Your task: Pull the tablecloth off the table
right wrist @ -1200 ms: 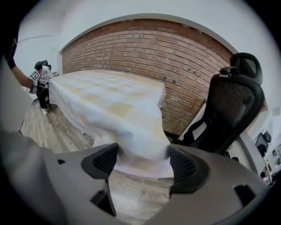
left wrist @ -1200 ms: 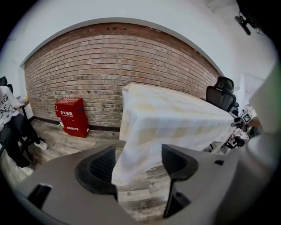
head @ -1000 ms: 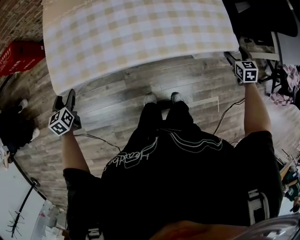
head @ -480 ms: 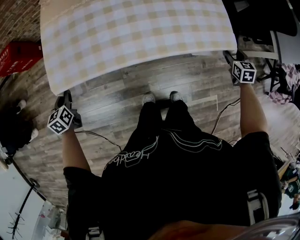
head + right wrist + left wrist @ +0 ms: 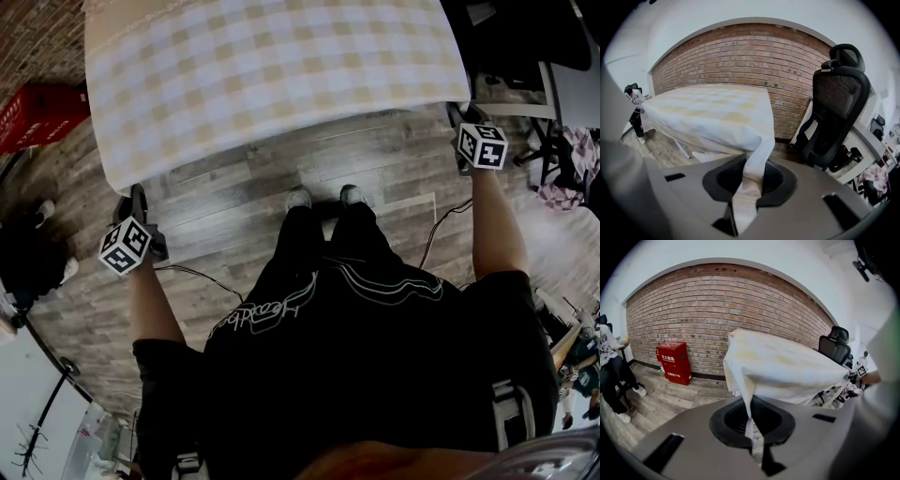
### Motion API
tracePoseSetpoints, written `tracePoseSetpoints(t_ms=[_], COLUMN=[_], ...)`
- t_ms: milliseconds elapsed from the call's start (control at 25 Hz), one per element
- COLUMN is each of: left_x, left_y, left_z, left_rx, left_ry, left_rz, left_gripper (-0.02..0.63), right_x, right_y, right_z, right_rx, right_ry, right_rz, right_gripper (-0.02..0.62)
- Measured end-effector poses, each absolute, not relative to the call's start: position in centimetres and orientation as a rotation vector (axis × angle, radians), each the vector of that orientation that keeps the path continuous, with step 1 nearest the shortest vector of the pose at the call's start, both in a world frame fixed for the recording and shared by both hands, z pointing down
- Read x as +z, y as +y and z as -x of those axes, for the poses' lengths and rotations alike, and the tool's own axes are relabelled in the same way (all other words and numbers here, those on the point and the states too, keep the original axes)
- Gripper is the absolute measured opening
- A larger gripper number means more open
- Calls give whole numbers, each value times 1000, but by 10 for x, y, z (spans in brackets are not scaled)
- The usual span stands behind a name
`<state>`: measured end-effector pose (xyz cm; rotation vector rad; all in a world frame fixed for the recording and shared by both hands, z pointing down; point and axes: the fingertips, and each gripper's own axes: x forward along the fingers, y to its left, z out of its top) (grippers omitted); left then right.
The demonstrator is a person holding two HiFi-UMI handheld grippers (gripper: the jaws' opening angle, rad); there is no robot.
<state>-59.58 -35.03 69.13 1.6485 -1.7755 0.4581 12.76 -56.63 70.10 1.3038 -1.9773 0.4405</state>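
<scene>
My left gripper (image 5: 136,199) and right gripper (image 5: 461,117) each pinch a near corner of the tablecloth (image 5: 272,75); both pairs of jaws have just been closing, and each gripper view shows a strip of cloth running down between them and caught there. I hold them wide apart, one at each end of the near edge, so that, as I judge it, the pull spreads evenly and the sheet comes toward me flat instead of bunching to one side. The checked tablecloth is still spread over the whole table, which it hides from me, with its near hem hanging over the edge in front of my feet. The wood floor (image 5: 375,159) between me and that edge is bare, which should give me room to step back as I draw the cloth off. The black office chair (image 5: 836,108) stands just beside the right end, close enough that I think the cloth could brush it if I swing that way. The red box (image 5: 42,112) sits by the brick wall, well apart from the left corner and, I reckon, out of the way. A thin cable (image 5: 441,234) trails across the boards near my right foot, and I would mind it when backing up. Nothing has come off yet; the pull itself is still to do.
</scene>
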Motion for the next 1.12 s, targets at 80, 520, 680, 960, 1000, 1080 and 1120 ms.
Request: tracePoseSetpoints(t_ms=[80,520,680,960,1000,1080,1120], left_x=[686,647,633,602,597,587,581], left_y=[-348,-350,-333,-339,-337,-332,-331], left_z=[594,543,588,577,581,585,583], left_rx=[475,489,458,426,409,372,355], left_ry=[-1788,-1834,-1848,-1877,-1884,-1896,-1900], left_rz=[-1645,-1627,-1610,-1623,-1615,-1601,-1604], left_gripper=[5,5,5,5,5,5,5], right_x=[700,675,656,622,613,594,584], right_y=[-564,-549,-525,-524,-522,-520,-520], right_z=[-129,-192,-143,-147,-140,-126,-121], right_rx=[469,561,561,622,662,709,701], right_ry=[-1959,-1951,-1944,-1976,-1998,-2045,-2064], right_rz=[-1318,-1367,-1385,-1475,-1506,-1557,-1567], right_gripper=[57,28,20,14,12,10,9])
